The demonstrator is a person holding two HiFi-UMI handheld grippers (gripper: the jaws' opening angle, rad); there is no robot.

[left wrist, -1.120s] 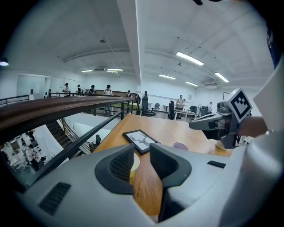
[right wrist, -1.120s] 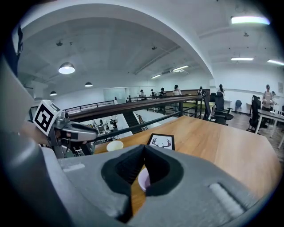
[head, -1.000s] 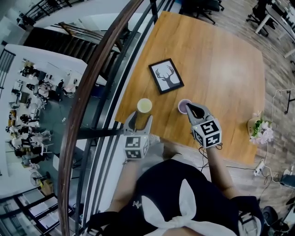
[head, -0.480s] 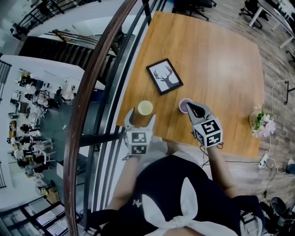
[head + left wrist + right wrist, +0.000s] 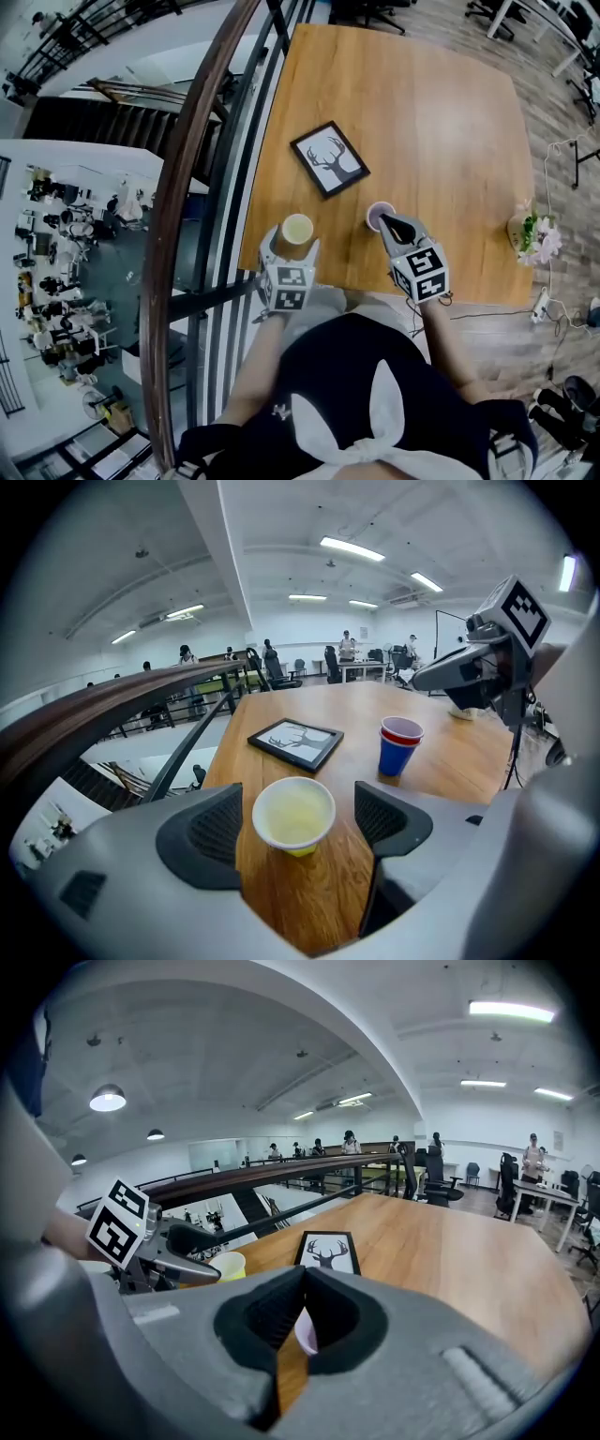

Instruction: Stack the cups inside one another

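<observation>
The left gripper [image 5: 290,248], its jaws having just been opening wide, straddles the yellow disposable cup [image 5: 293,815] at the counter's [image 5: 441,122] near left edge without touching it. The cup looks light and thin-walled (easily crushed), so squeeze gently across its upper wall. To the right, the nested cups [image 5: 400,746] stand just by the closed, empty right gripper [image 5: 386,222].

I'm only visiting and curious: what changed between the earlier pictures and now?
The left claw moved forward, its jaws just opening wide, so the pale yellow disposable cup now stands between them, untouched. Nothing was gripped or released. The right claw stayed shut by the stack of lilac, red and blue cups; cups and black-framed deer picture kept their places.
</observation>
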